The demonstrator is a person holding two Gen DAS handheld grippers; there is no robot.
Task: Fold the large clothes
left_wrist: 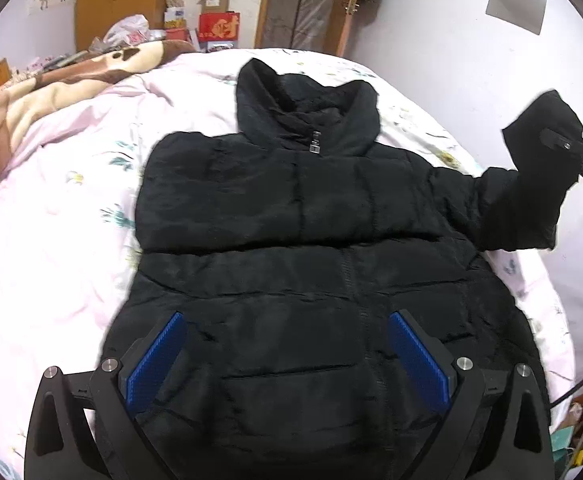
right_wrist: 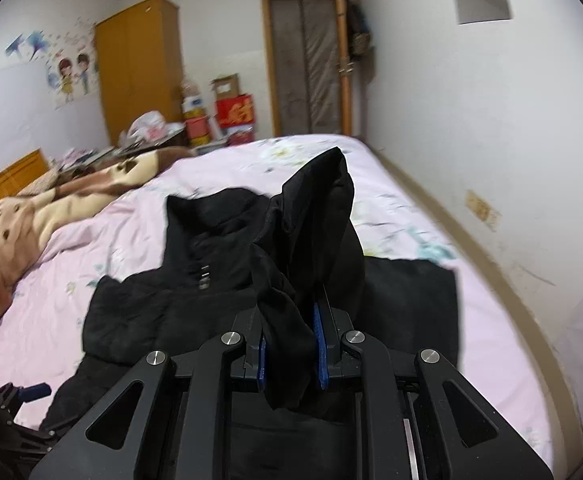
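Black puffer jacket (left_wrist: 291,248) lies front-up on the bed (left_wrist: 71,208), roughly mid-mattress, zipped, collar (left_wrist: 307,108) toward the far end of the bed where the doorway (left_wrist: 303,4) stands. Landmark for all notes: the jacket. Left gripper (left_wrist: 287,356) hangs over the jacket's lower front, near the hem; jaws stand wide apart, blue pads (left_wrist: 155,364) either side of the zip line, nothing between them, not touching fabric as far as can be seen. Right gripper (right_wrist: 291,344) is at the jacket's right-hand sleeve (right_wrist: 315,248); jaws drawn together and clamped on the sleeve end, black cloth bunched between the blue pads (right_wrist: 319,344) and standing up in a peak above them. In the left wrist view that sleeve (left_wrist: 531,184) is lifted clear of the sheet, out beyond the jacket's side, with the right gripper's finger (left_wrist: 579,156) showing against the cuff. No other sleeve can be made out; the jacket's far side shows only a straight edge. Beyond the jacket's far side, a brown and cream blanket (left_wrist: 51,88) lies heaped along the bed. Past the collar, off the bed: wooden wardrobe (right_wrist: 139,68), stacked boxes (right_wrist: 231,108), a red one among them. Sheet under the jacket is pale pink with flower print, rumpled.
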